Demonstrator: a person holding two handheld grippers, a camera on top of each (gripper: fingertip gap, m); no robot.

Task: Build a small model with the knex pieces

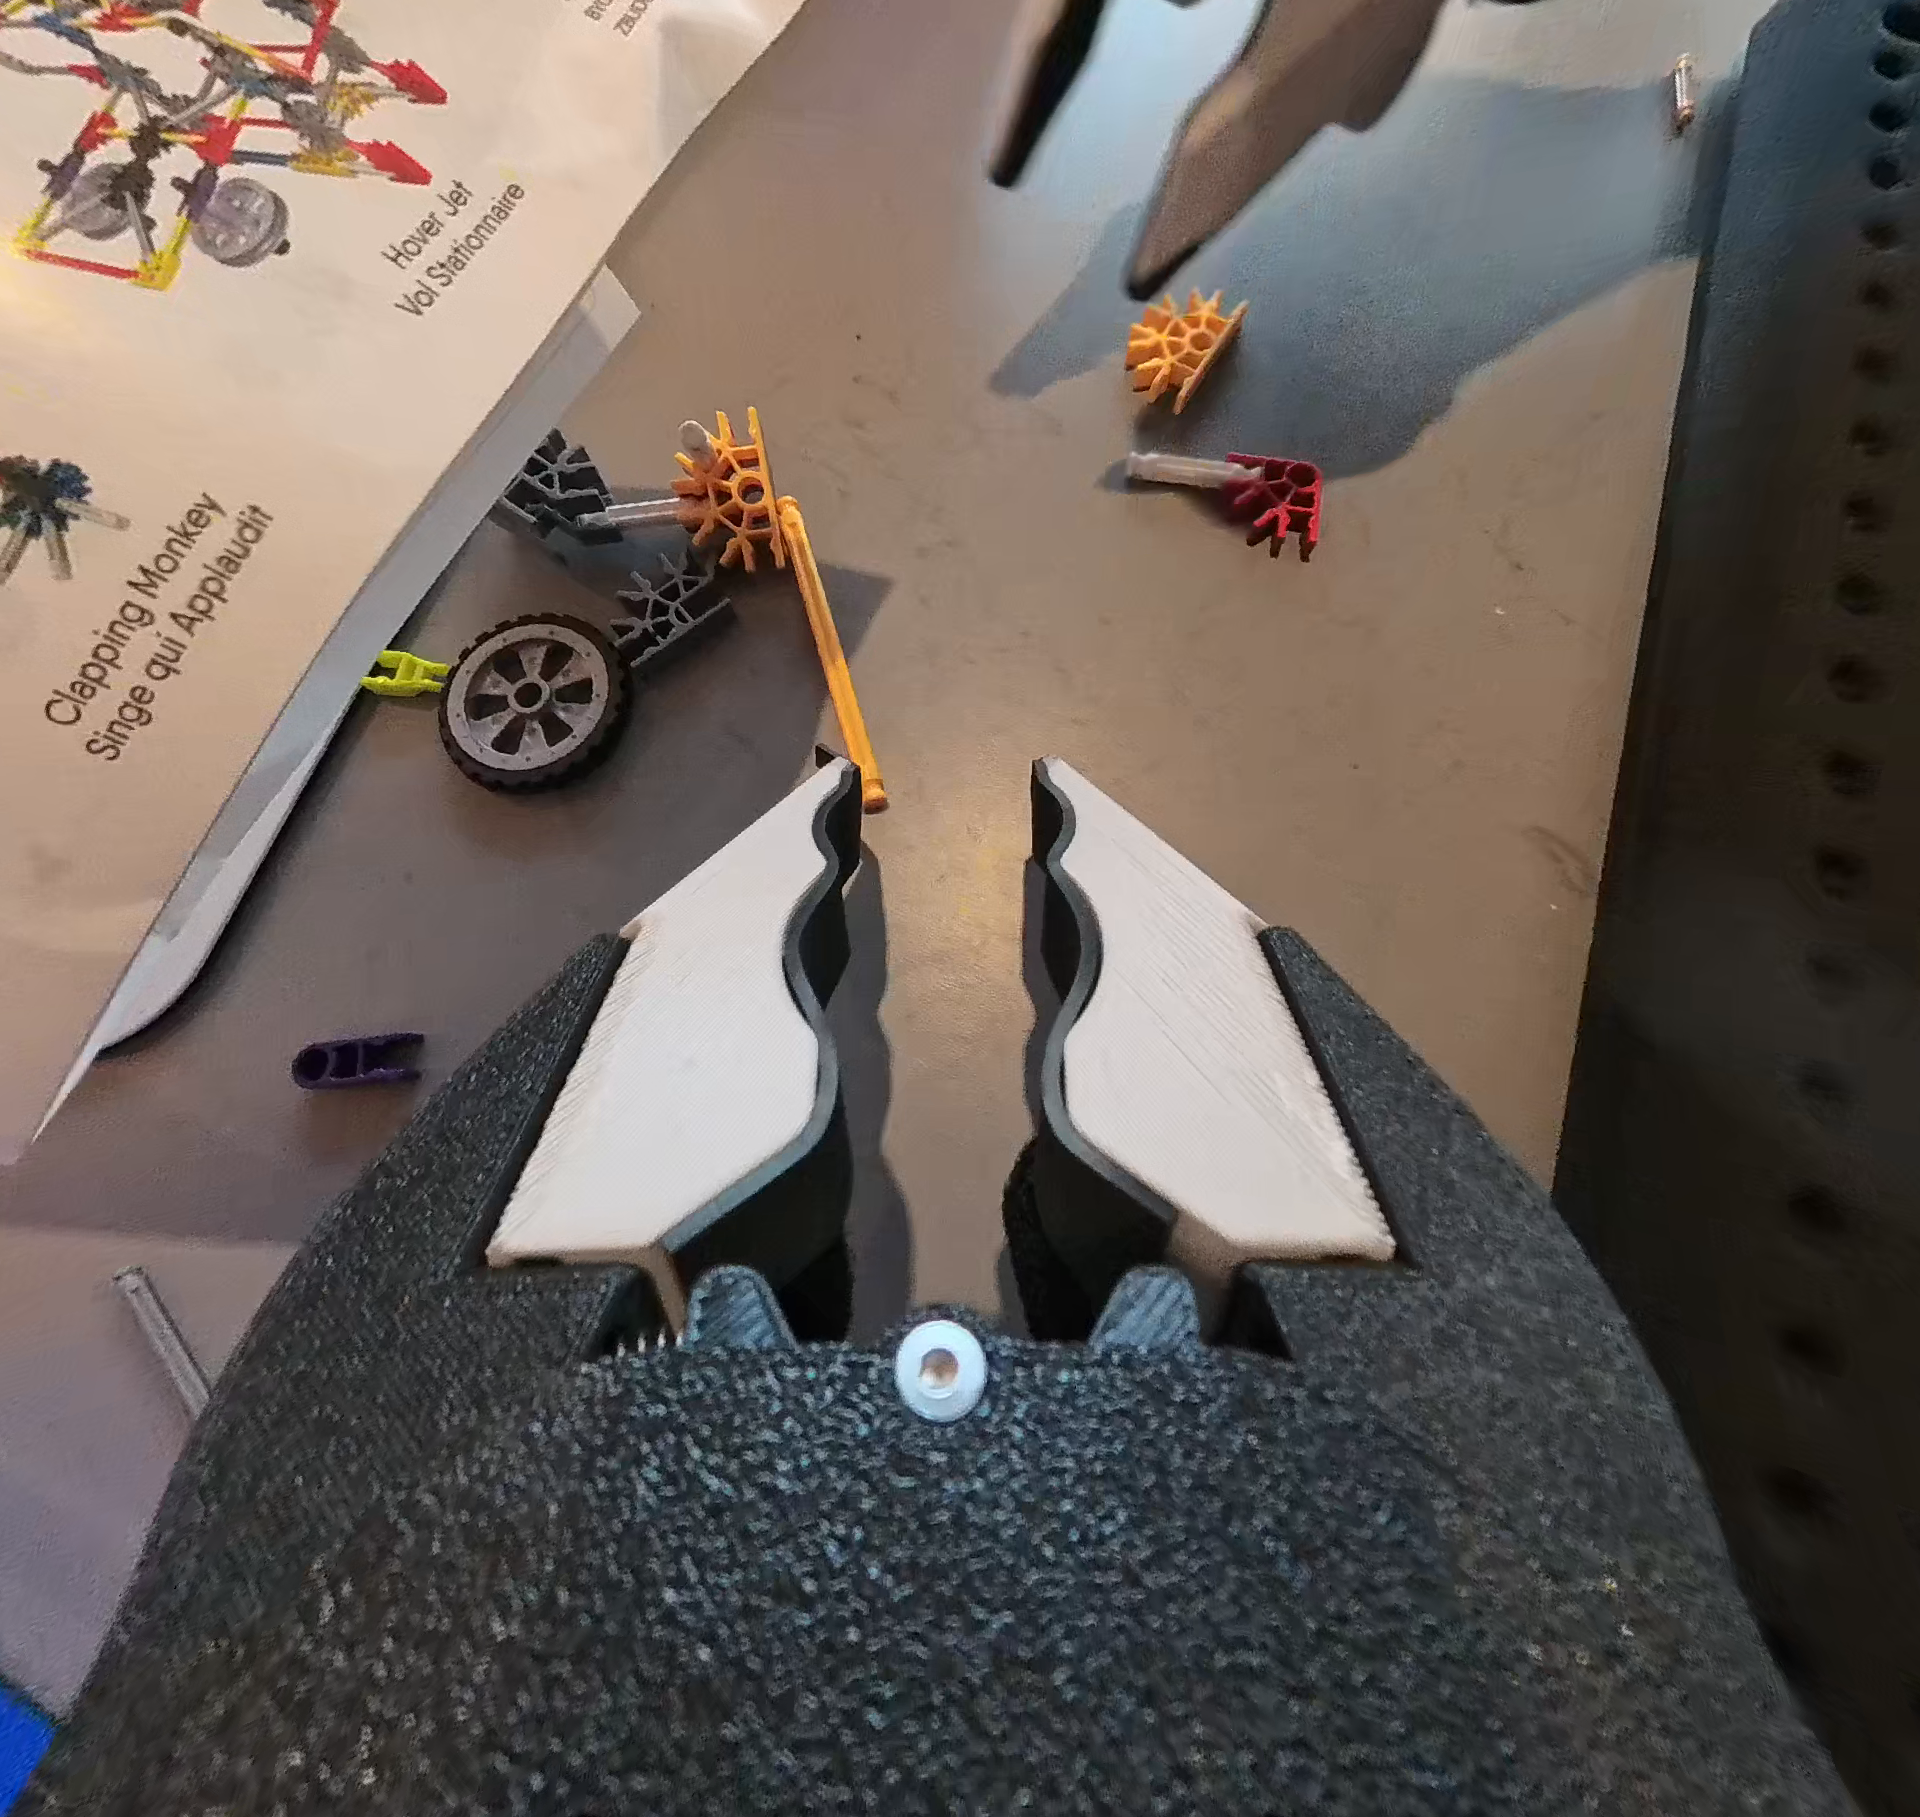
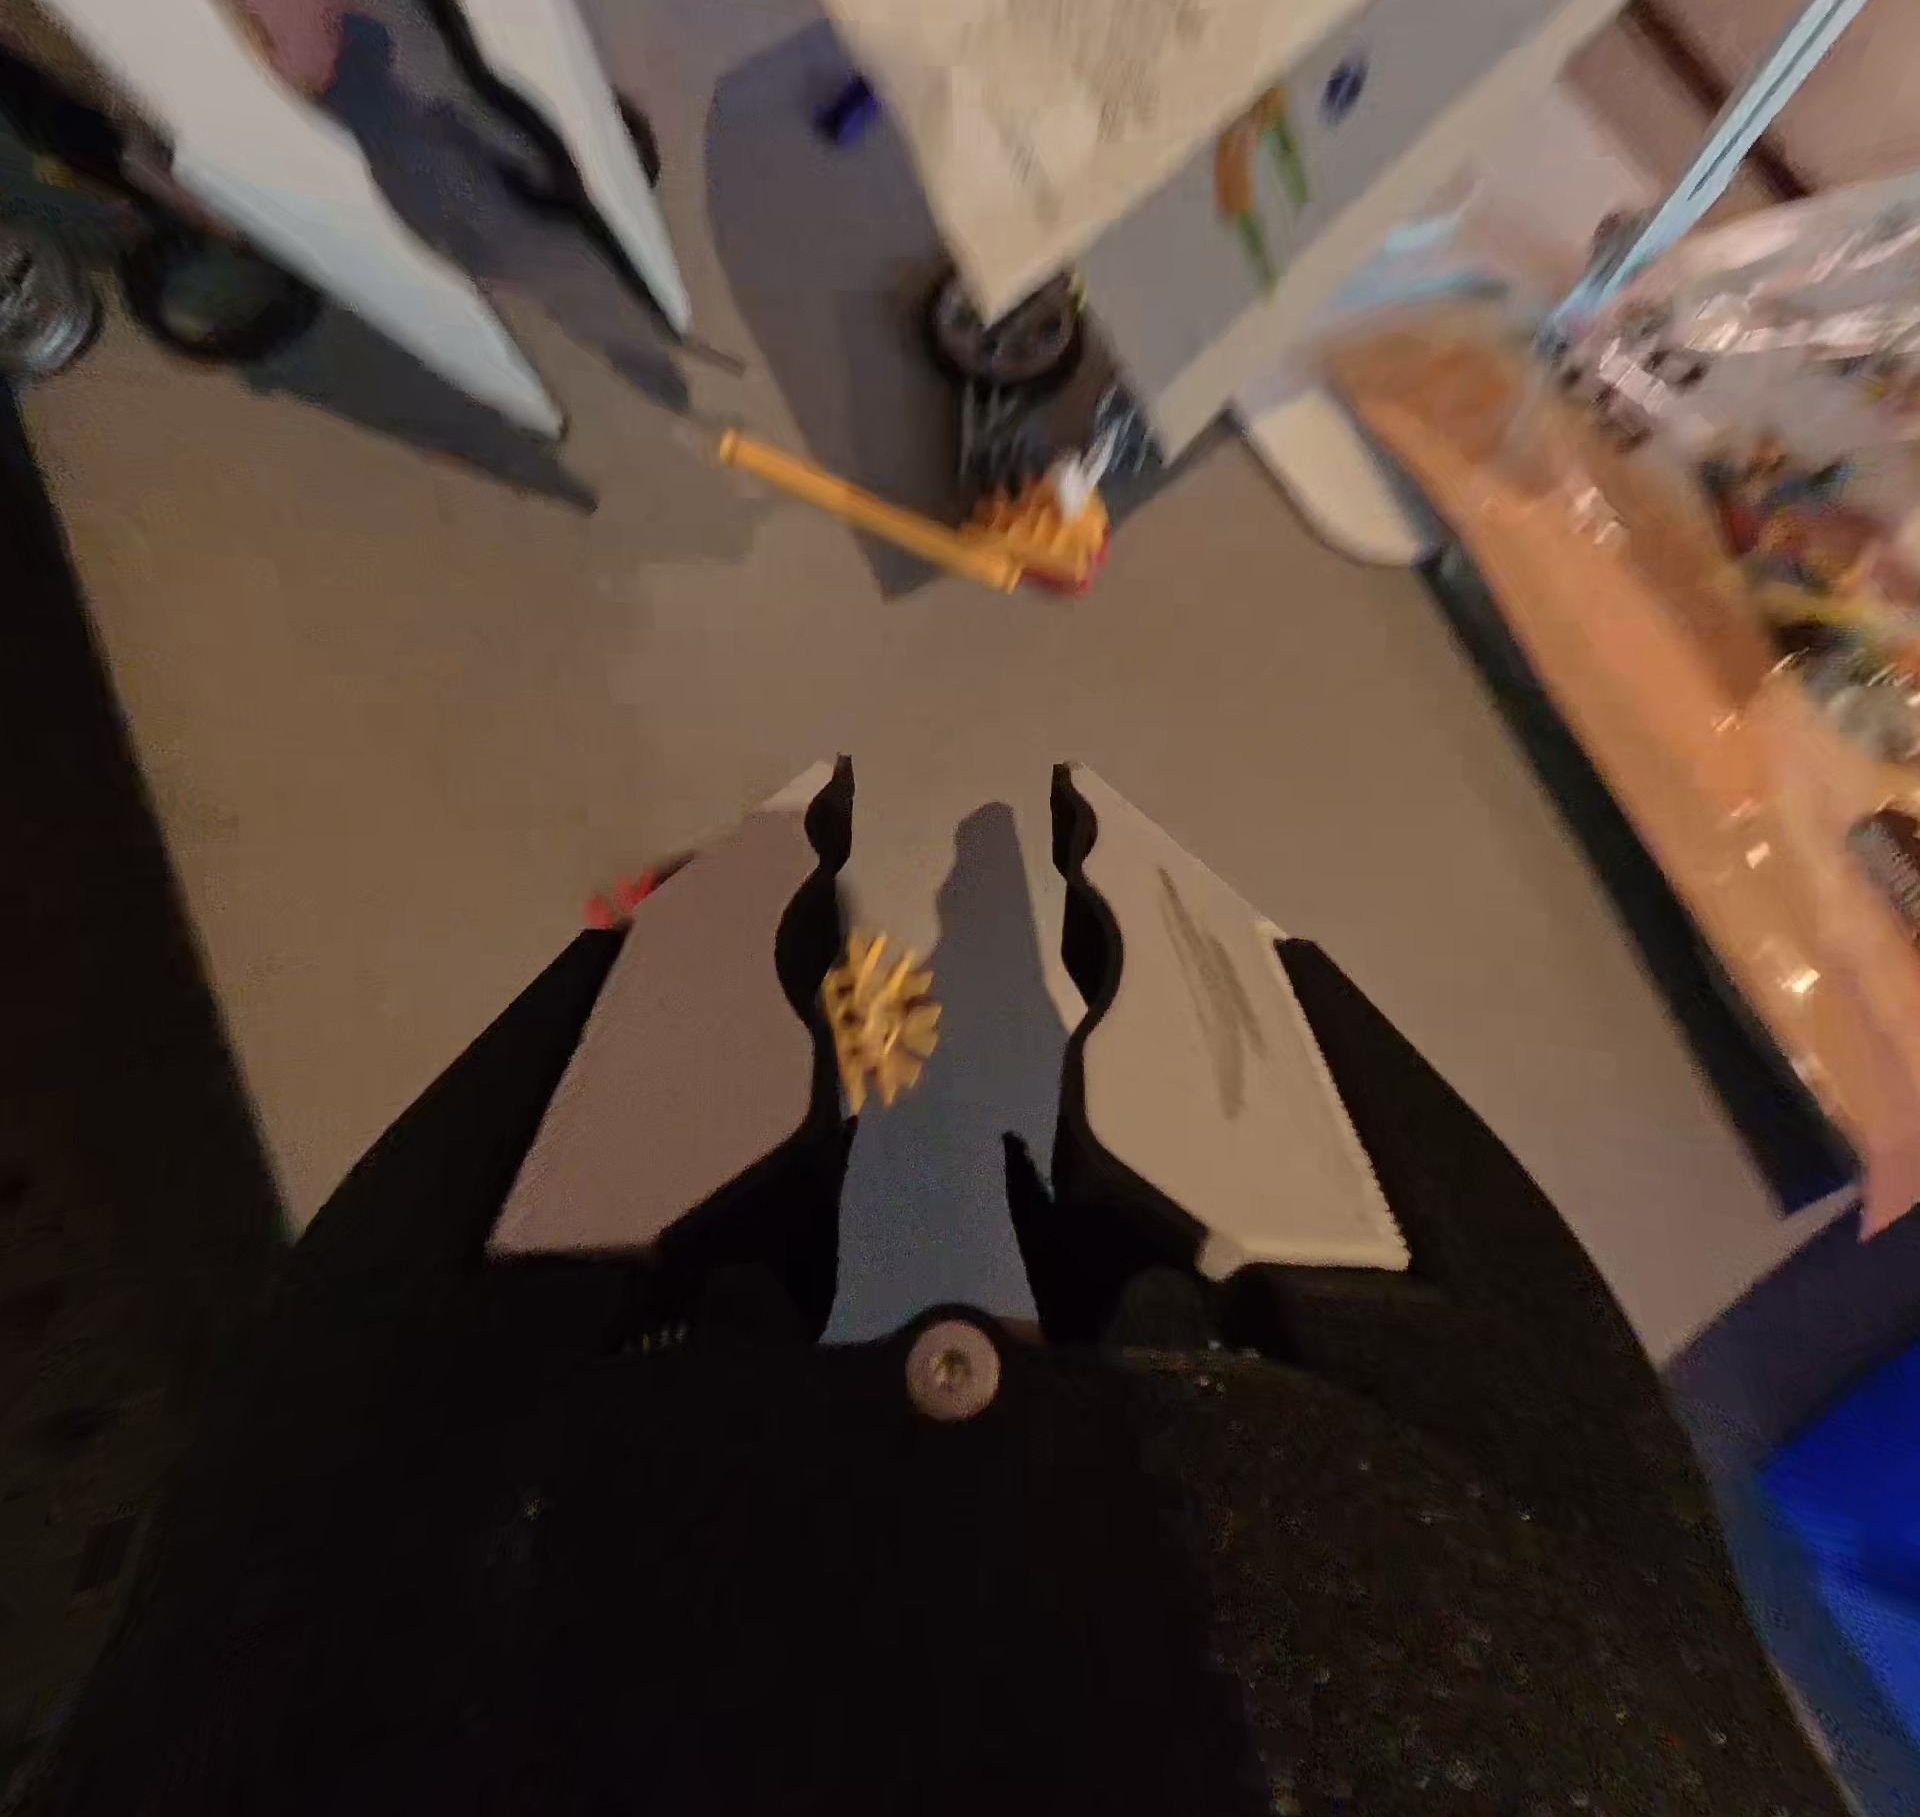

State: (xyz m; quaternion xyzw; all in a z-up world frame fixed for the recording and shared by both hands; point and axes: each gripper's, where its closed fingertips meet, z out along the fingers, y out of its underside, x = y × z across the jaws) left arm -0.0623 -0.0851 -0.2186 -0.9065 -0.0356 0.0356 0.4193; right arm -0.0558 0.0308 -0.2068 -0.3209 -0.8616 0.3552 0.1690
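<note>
My left gripper point(image 1: 943, 791) is open and empty, low over the grey table. Its left fingertip is beside the free end of an orange rod point(image 1: 831, 655). The rod joins an orange connector point(image 1: 732, 494) with grey connectors and a black wheel point(image 1: 535, 702). My right gripper point(image 1: 1075, 227) is open just above a loose orange connector point(image 1: 1184, 349). A red connector with a white rod point(image 1: 1273, 505) lies near it. The right wrist view is blurred: my right gripper point(image 2: 951, 780) is open, and the loose orange connector point(image 2: 883, 1024) lies below the gap, near the left finger.
An instruction booklet point(image 1: 260, 313) covers the table's left. A purple piece point(image 1: 358, 1061), a yellow-green clip point(image 1: 405, 674) and a clear rod point(image 1: 166, 1341) lie near it. A black perforated case point(image 1: 1787, 728) stands on the right. A clear bag of parts point(image 2: 1766, 417) lies on a wooden surface. Left tips to right tips: about 12 cm. My left gripper's tips are some 5 cm from the orange rod point(image 1: 831, 655). It is also in sight in the right wrist view point(image 2: 855, 503). Both grippers' tips are roughly 9 cm from the orange connector point(image 1: 732, 494). The right camera catches it too, in the right wrist view point(image 2: 1023, 504).
</note>
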